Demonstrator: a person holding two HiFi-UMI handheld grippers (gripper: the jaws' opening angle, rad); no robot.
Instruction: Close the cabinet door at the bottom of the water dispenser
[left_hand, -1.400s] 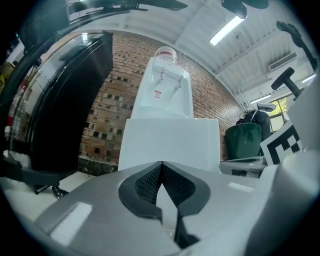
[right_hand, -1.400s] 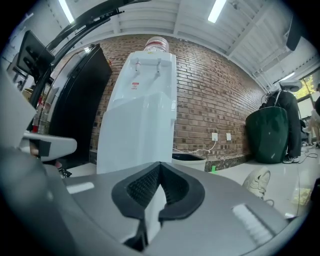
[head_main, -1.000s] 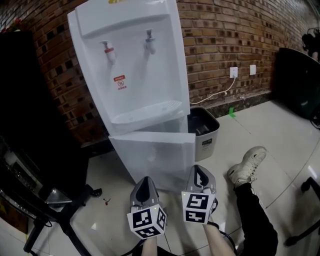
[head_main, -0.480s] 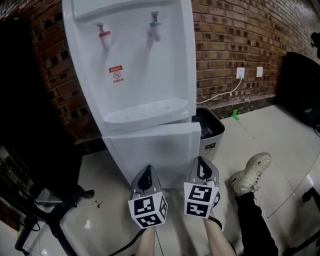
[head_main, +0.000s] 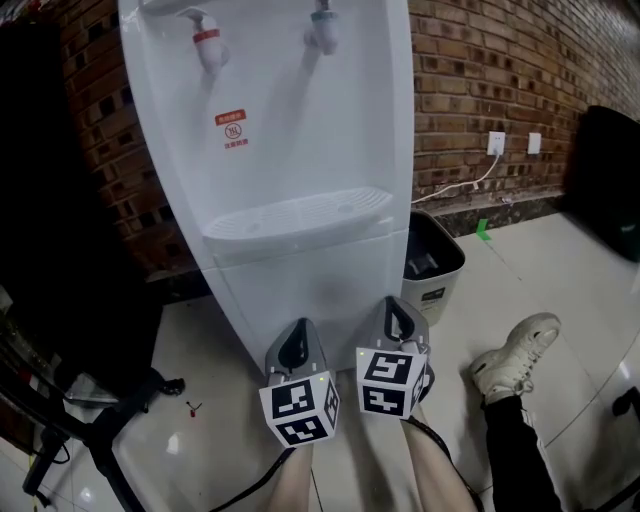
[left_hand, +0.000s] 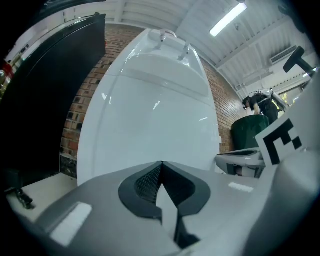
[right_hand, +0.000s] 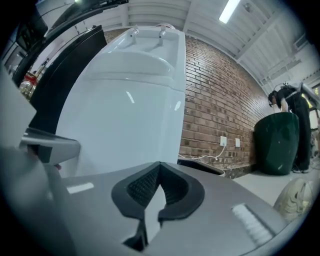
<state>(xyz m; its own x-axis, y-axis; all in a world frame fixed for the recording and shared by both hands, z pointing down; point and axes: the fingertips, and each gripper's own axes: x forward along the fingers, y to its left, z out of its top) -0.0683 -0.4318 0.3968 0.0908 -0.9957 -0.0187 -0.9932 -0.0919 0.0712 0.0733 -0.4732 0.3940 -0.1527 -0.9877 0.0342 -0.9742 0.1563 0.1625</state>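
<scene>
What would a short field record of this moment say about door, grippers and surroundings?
cabinet door: looks closed, flush with water dispenser
left gripper: jaws together, empty, tip at door
right gripper: jaws together, empty, tip at door
beside dispenser: dark bin, against brick wall
floor: person's shoe

grey bin (head_main: 440, 262): near brick wall (head_main: 480, 80) | outlets (head_main: 497, 143): on wall | white shoe (head_main: 515, 355): on floor
</scene>
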